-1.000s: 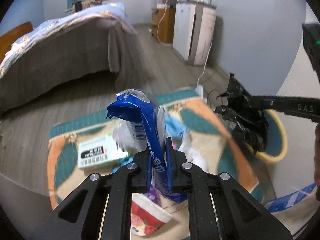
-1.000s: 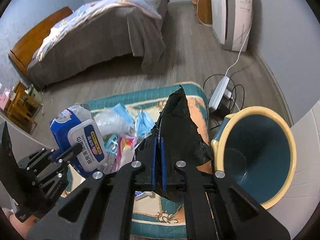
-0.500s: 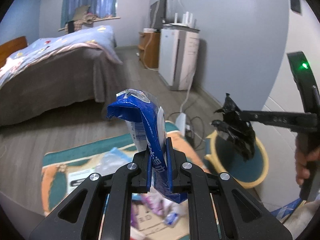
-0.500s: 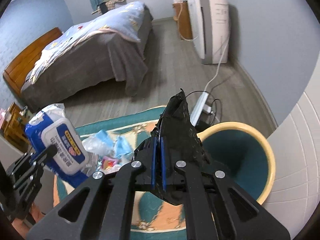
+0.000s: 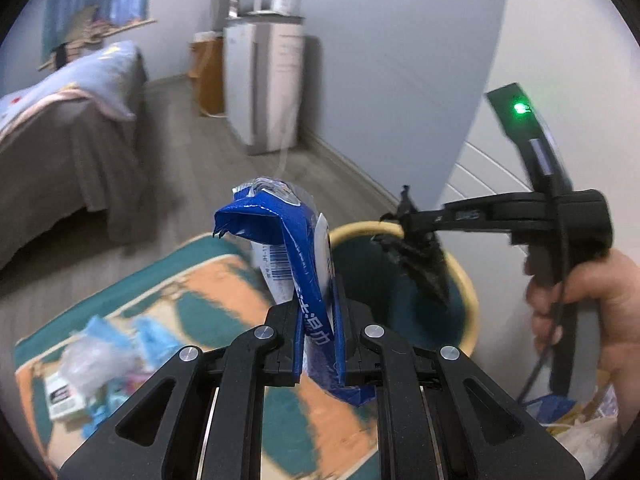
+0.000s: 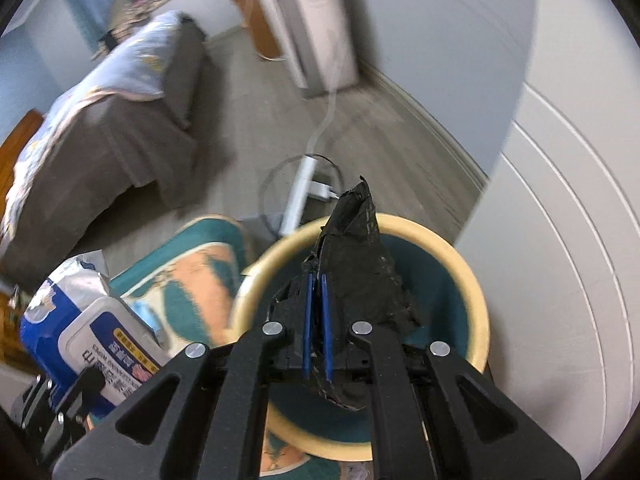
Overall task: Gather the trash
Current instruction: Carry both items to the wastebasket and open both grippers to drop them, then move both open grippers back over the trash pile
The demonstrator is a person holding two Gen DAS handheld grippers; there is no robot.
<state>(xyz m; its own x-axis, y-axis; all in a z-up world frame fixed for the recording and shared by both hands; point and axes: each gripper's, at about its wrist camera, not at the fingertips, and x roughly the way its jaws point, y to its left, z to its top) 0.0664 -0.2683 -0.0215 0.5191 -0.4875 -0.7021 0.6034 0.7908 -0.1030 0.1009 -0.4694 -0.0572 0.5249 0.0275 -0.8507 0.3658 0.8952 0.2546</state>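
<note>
From the left wrist cam the left gripper (image 5: 318,330) has its jaws pinching a blue wet-wipes pack (image 5: 298,264) whose bottom is hidden, while the right cam shows the right gripper (image 6: 316,332) clamping crumpled black plastic (image 6: 360,276) over the bin (image 6: 478,308), everything beyond pretty blurry.

Black tool (image 5: 318,320), blue pads (image 6: 307,320), silver screws.

Left gripper (image 5: 319,320) clamping blue wipes pack (image 5: 296,264), right gripper (image 5: 408,220) holding black plastic (image 5: 424,264) over bin (image 5: 468,300)
</note>
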